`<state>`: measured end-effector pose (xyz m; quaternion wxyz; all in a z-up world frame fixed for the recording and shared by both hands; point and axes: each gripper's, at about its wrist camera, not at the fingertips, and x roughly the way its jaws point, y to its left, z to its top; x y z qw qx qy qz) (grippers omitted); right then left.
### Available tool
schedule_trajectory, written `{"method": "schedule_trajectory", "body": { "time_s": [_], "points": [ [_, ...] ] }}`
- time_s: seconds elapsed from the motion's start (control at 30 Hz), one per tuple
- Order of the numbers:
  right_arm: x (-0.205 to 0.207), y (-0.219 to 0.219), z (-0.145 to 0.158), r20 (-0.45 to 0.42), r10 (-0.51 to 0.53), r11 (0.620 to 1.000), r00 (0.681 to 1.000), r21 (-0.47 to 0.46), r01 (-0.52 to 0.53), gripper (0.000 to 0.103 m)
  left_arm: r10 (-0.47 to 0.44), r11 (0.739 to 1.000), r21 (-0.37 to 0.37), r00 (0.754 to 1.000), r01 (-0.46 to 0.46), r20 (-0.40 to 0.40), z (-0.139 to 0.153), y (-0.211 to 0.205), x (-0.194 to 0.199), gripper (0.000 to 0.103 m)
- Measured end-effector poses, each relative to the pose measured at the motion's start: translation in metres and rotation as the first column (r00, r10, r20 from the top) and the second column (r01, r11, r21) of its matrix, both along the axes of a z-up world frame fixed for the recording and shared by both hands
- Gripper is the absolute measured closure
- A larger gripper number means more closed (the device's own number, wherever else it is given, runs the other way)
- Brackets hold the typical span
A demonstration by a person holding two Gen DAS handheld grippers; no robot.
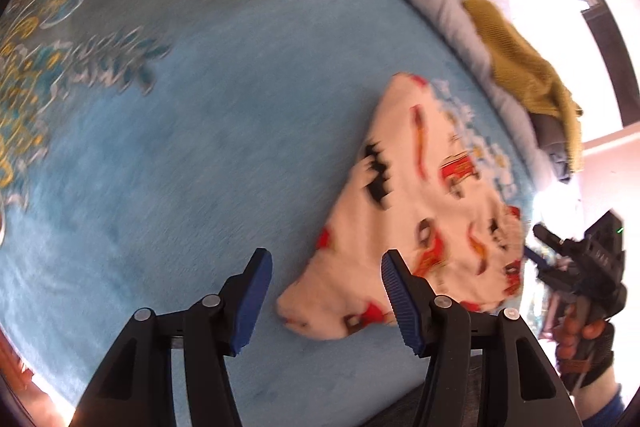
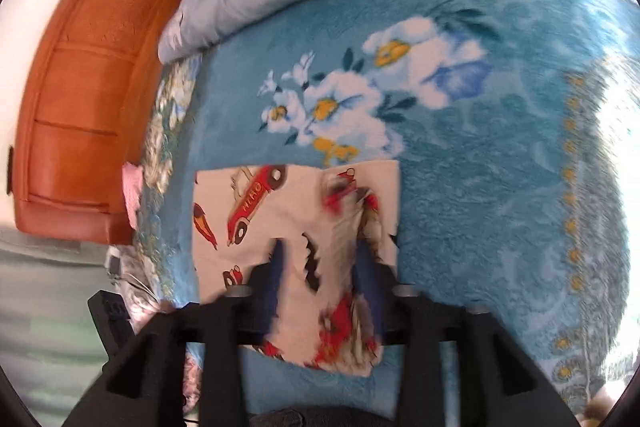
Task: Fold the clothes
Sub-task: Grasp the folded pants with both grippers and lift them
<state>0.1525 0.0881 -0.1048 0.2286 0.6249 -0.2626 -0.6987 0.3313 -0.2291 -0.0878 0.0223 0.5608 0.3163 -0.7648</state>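
The printed cloth [image 2: 296, 227] lies flat on the blue blanket [image 2: 480, 187] of the bed. The right claw [image 2: 320, 267] is spread above it, pads apart, pinching nothing. The left claw [image 1: 326, 295] hangs spread over the blanket, just beside the cloth's edge.

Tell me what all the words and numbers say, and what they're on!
"NITRO", as best I can read it, on the red car printed on the white cloth.
Small letters on the right tongs, seen from the left wrist: too blurred to read.
Nothing else has words or numbers.
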Motion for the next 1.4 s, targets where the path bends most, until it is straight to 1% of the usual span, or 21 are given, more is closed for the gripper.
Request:
{"method": "schedule_trajectory", "body": {
  "time_s": [0.1, 0.17, 0.23, 0.3, 0.43, 0.57, 0.63, 0.77, 0.87, 0.9, 0.93, 0.97, 1.03, 1.1, 1.2, 1.3, 1.4],
  "points": [
    [0.010, 0.016, -0.012, 0.051, -0.039, 0.998, 0.998, -0.040, 0.041, 0.048, -0.060, 0.998, 0.034, 0.998, 0.060, -0.002, 0.003, -0.011, -0.025, 0.040],
    [0.015, 0.021, -0.021, 0.084, -0.049, 0.997, 0.995, -0.051, 0.054, 0.048, -0.077, 0.995, 0.056, 0.997, 0.076, 0.003, -0.003, -0.009, -0.035, 0.039],
    [0.018, 0.027, -0.028, 0.101, -0.064, 0.993, 0.993, -0.091, 0.074, 0.047, -0.090, 0.993, 0.078, 0.996, 0.089, 0.009, -0.010, -0.006, -0.046, 0.036],
    [0.019, 0.032, -0.035, 0.116, -0.084, 0.989, 0.990, -0.108, 0.096, 0.047, -0.104, 0.990, 0.101, 0.995, 0.102, 0.014, -0.017, -0.002, -0.056, 0.034],
    [0.019, 0.029, -0.044, 0.135, -0.088, 0.986, 0.987, -0.126, 0.105, 0.047, -0.088, 0.986, 0.147, 0.996, 0.084, 0.023, -0.028, -0.009, -0.068, 0.034],
    [0.016, 0.025, -0.045, 0.123, -0.084, 0.984, 0.989, -0.149, 0.102, 0.047, -0.079, 0.984, 0.161, 0.997, 0.078, 0.002, -0.029, -0.012, -0.074, 0.034],
    [0.013, 0.023, -0.048, 0.137, -0.085, 0.980, 0.987, -0.167, 0.108, 0.047, -0.074, 0.983, 0.167, 0.997, 0.074, -0.008, -0.031, -0.010, -0.079, 0.035],
    [0.009, 0.015, -0.047, 0.128, -0.060, 0.986, 0.990, -0.149, 0.079, 0.047, -0.090, 0.987, 0.132, 0.996, 0.089, 0.002, -0.030, -0.003, -0.086, 0.037],
    [0.007, 0.010, -0.046, 0.123, -0.053, 0.989, 0.991, -0.130, 0.069, 0.049, -0.101, 0.991, 0.085, 0.995, 0.098, 0.025, -0.027, 0.002, -0.087, 0.044],
    [0.007, 0.010, -0.046, 0.130, -0.061, 0.989, 0.990, -0.125, 0.078, 0.052, -0.096, 0.993, 0.071, 0.995, 0.093, 0.035, -0.026, 0.003, -0.087, 0.053],
    [0.008, 0.011, -0.047, 0.137, -0.071, 0.989, 0.988, -0.120, 0.088, 0.058, -0.091, 0.994, 0.057, 0.995, 0.088, 0.046, -0.025, 0.004, -0.086, 0.061],
    [0.009, 0.012, -0.048, 0.146, -0.085, 0.988, 0.986, -0.115, 0.102, 0.060, -0.086, 0.996, 0.043, 0.995, 0.083, 0.056, -0.024, 0.005, -0.086, 0.063],
    [0.011, 0.014, -0.049, 0.159, -0.110, 0.984, 0.981, -0.122, 0.130, 0.066, -0.075, 0.997, 0.014, 0.994, 0.074, 0.076, -0.022, 0.007, -0.086, 0.076],
    [0.014, 0.014, -0.049, 0.165, -0.128, 0.981, 0.978, -0.123, 0.150, 0.069, -0.074, 0.997, -0.015, 0.994, 0.076, 0.075, -0.014, 0.013, -0.084, 0.083],
    [0.017, 0.015, -0.041, 0.161, -0.144, 0.974, 0.976, -0.149, 0.168, 0.074, -0.084, 0.995, -0.040, 0.995, 0.086, 0.057, 0.002, 0.023, -0.080, 0.087],
    [0.022, 0.020, -0.028, 0.138, -0.156, 0.965, 0.978, -0.190, 0.180, 0.078, -0.113, 0.993, -0.042, 0.993, 0.114, 0.025, 0.022, 0.036, -0.075, 0.087],
    [0.031, 0.028, -0.004, 0.074, -0.155, 0.962, 0.985, -0.215, 0.168, 0.078, -0.141, 0.990, -0.019, 0.990, 0.141, -0.013, 0.042, 0.050, -0.069, 0.087]
  ]
}}
